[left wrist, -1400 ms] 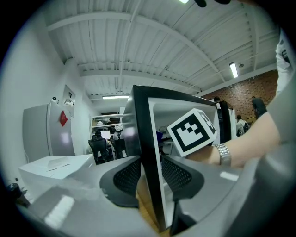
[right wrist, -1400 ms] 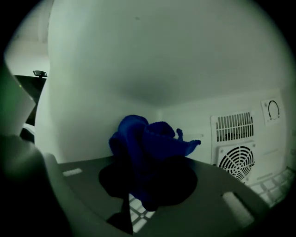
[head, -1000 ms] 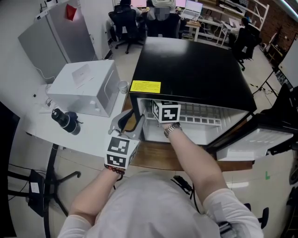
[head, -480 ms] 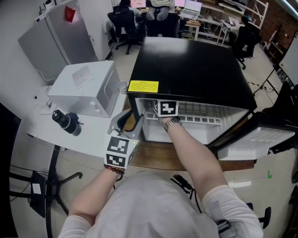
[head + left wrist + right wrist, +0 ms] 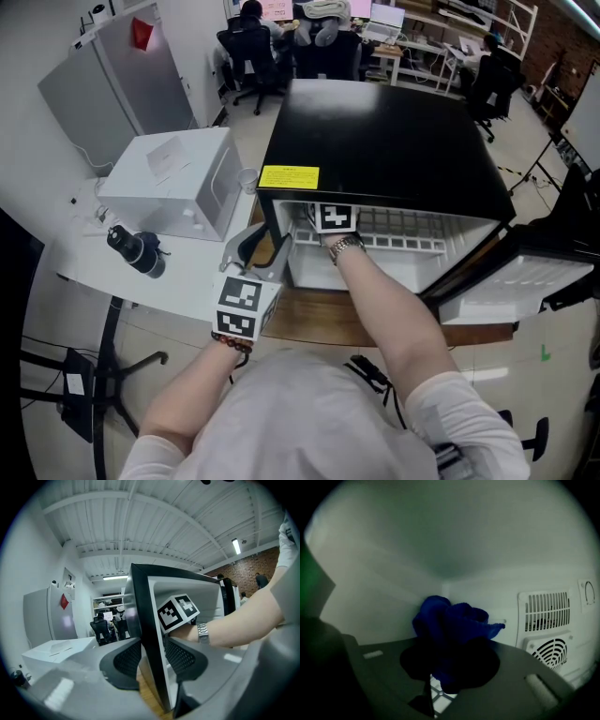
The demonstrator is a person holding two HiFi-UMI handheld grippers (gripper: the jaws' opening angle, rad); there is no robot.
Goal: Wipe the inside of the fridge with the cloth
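Observation:
The black fridge (image 5: 384, 131) stands open toward me, white inside. My right gripper (image 5: 450, 665) reaches into it, shut on a bunched blue cloth (image 5: 450, 620) close to the rear left corner; in the head view only its marker cube (image 5: 336, 217) shows at the opening. The left gripper (image 5: 255, 242) straddles the front edge of the fridge's left wall (image 5: 145, 634), whose black strip runs between the pads (image 5: 126, 656). Its jaws have just been opening a little, and the pads still look to touch the wall on both sides.
The back wall carries a slotted vent (image 5: 546, 609), a round fan grille (image 5: 553, 651) and a dial (image 5: 589, 592). A wire shelf (image 5: 403, 230) spans the opening; the door (image 5: 525, 272) hangs open at right. A white box (image 5: 173, 178) sits on the table (image 5: 141, 281) at left.
The right hand has pushed farther into the fridge; its marker cube sits higher in the opening and closer under the top edge. The left gripper has stayed at the wall edge.

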